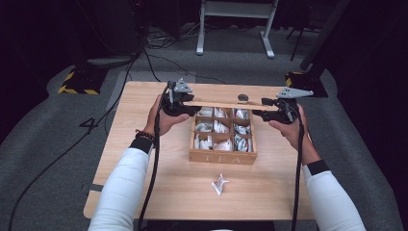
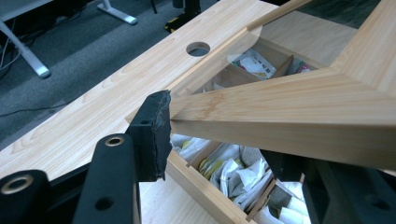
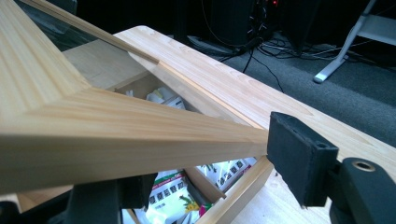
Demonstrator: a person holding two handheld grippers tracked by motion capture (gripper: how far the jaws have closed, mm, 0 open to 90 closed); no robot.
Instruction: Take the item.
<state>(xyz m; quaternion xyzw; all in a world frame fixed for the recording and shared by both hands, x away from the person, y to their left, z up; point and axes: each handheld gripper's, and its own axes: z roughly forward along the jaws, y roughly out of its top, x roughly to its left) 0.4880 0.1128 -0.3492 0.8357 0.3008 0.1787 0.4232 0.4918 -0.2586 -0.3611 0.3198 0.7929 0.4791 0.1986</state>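
A wooden tea box [image 1: 222, 156] marked TEA stands in the middle of the table, its compartments filled with tea bags [image 1: 220, 127]. Its wooden-framed lid [image 1: 221, 103] is tilted up over the box's far side. My left gripper [image 1: 185, 103] is shut on the lid's left corner and my right gripper [image 1: 263, 107] on its right corner. In the left gripper view a black pad [image 2: 152, 126] presses the lid frame [image 2: 289, 107], with tea bags [image 2: 233, 175] below. The right gripper view has a pad [image 3: 299, 158] against the lid frame [image 3: 116, 126].
One loose tea bag [image 1: 219, 184] lies on the light wooden table [image 1: 159, 183] in front of the box. A round hole [image 1: 243, 97] sits in the tabletop behind the box. Cables, a white desk frame [image 1: 235, 24] and dark stands occupy the grey floor beyond.
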